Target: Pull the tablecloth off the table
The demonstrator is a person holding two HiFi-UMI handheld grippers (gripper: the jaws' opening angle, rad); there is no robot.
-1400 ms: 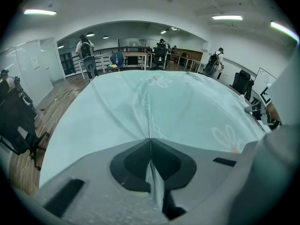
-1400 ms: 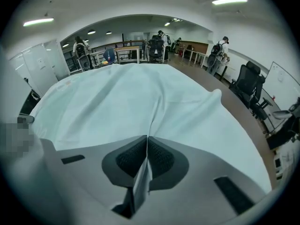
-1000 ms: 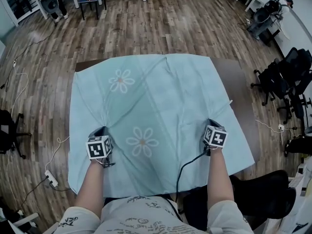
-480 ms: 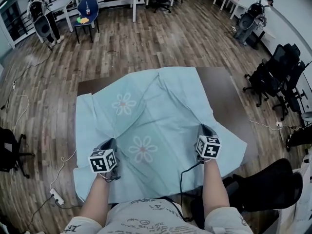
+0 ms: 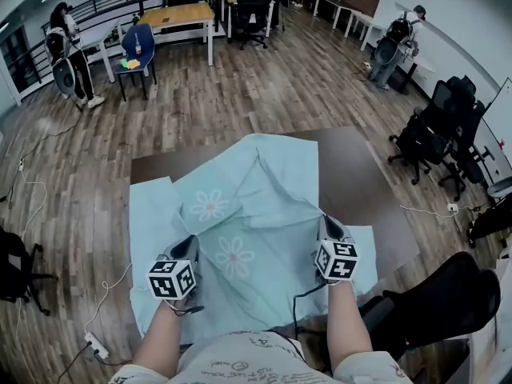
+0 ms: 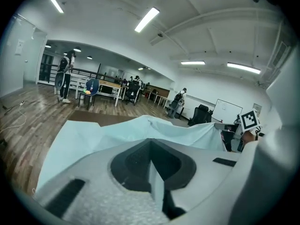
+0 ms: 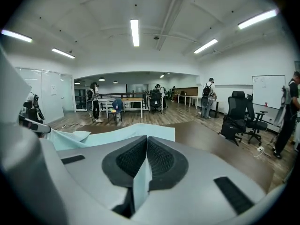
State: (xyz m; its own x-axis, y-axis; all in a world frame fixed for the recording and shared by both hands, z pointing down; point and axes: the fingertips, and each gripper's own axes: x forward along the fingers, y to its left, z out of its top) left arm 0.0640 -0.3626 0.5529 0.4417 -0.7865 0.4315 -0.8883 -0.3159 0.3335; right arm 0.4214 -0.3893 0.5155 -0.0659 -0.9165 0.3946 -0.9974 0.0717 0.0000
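While both claws stay out of sight under their marker cubes in the head view, each gripper's own view shows it clamped on a fold of cloth. The pale blue tablecloth (image 5: pixel 256 190) lies rumpled across the dark brown table (image 5: pixel 364 190), with its far edge gathered into a ridge near the table's middle. The far strip and the right side of the tabletop are bare. The cloth's near edge hangs over the near side of the table, toward the person, and its left edge hangs over the left side.

The left gripper (image 5: pixel 190 245) holds the cloth near the left, beside a white daisy print (image 5: pixel 234 256). In the left gripper view its dark pads (image 6: pixel 131 165) are closed on a thin pinch of fabric. The right gripper (image 5: pixel 328 224) holds the cloth near the right, and its pads (image 7: pixel 129 161) are likewise shut on a fold.

On the wooden floor (image 5: pixel 240 86) black office chairs (image 5: pixel 432 134) stand at the right. A blue chair (image 5: pixel 140 42) and a wooden desk (image 5: pixel 176 13) stand far left, and a power strip (image 5: pixel 94 344) lies near left.
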